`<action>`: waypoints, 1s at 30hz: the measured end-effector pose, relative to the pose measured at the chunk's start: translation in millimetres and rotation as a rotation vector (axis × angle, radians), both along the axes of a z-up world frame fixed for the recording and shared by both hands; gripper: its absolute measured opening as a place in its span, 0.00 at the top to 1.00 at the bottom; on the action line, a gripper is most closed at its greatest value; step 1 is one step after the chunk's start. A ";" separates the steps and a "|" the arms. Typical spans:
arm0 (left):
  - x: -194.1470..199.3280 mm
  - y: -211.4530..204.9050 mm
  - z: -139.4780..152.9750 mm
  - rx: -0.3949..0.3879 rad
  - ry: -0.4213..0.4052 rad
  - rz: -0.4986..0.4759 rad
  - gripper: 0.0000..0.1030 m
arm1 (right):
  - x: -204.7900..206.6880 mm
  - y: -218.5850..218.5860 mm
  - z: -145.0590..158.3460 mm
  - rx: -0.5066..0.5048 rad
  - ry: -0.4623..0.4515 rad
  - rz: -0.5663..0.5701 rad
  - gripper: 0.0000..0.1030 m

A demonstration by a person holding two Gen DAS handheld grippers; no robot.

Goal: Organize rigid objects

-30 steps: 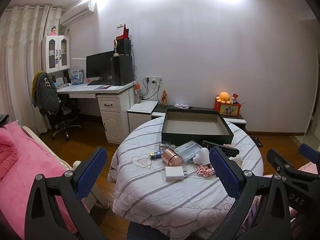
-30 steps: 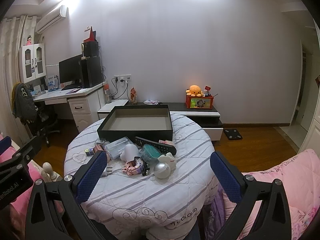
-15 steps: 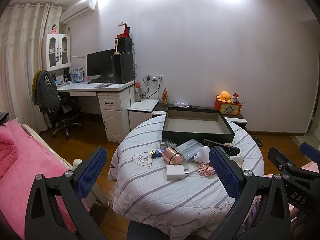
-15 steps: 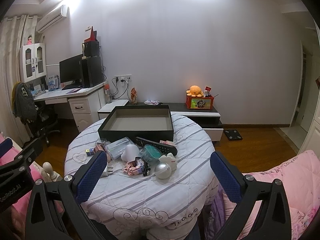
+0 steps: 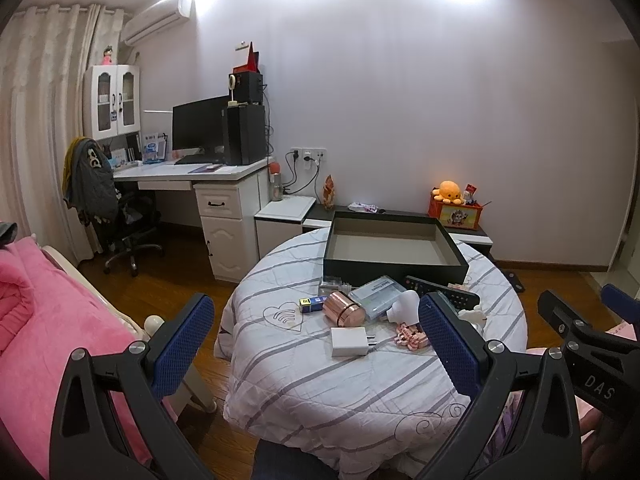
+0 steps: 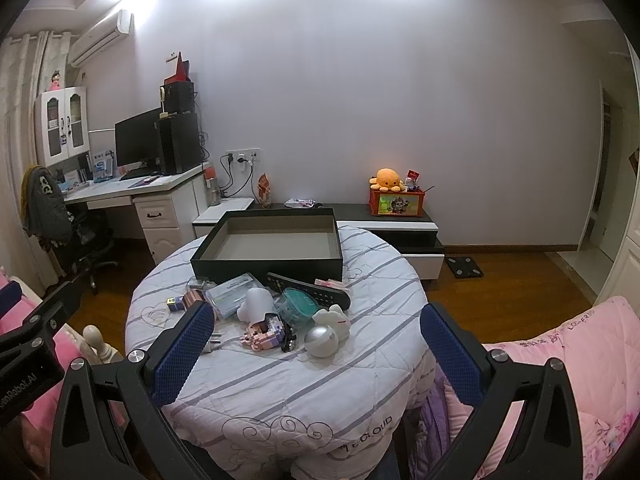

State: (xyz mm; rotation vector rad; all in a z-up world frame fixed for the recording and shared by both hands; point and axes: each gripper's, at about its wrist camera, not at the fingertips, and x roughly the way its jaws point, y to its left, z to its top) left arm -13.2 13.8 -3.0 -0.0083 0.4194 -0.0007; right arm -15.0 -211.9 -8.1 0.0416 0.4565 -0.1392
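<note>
We are facing a round table under a striped white cover, and nothing on it has been sorted yet. At its far side sits a wide, shallow black box with a grey floor, empty as far as we can see, and we take it as the place the loose things are meant to go.

Just in front of the box lies the clutter. A black remote rests beside the box wall, partly over a teal-lidded round dish. Left of those lie a clear flat case, a copper-coloured tin on its side, and a white charger plug nearest to us. A white heart-shaped piece, a pink block figure, a silver ball and a small white rabbit figure crowd the middle, touching one another.

Our left gripper hangs short of the table edge with its blue pads spread wide and nothing between them. Our right gripper is likewise wide apart and empty, in front of the pile.

We judge the step to be the approach before the first pick. The next move calls for choosing one piece at the edge of the heap, such as the charger plug, lowering the pads on either side of it, and closing without nudging its neighbours.
</note>
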 end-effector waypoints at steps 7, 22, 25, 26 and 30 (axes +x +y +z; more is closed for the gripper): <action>0.1 -0.3 1.1 0.000 -0.009 0.000 0.00 | -1.7 0.7 -0.4 -0.005 -0.008 0.001 0.00; -0.4 -1.9 -2.3 0.002 -0.002 -0.003 0.00 | 1.7 -3.8 -2.6 0.003 0.002 -0.004 0.00; -0.1 -1.8 -2.5 0.001 -0.001 -0.003 0.00 | 1.9 -3.7 -2.6 0.004 0.003 -0.002 0.00; 0.2 -1.9 -2.9 0.002 0.000 -0.002 0.00 | 2.2 -3.9 -2.9 0.004 0.003 -0.001 0.00; 2.0 -1.7 -4.9 0.000 0.006 -0.003 0.00 | 5.0 -5.5 -6.0 0.006 0.011 0.000 0.00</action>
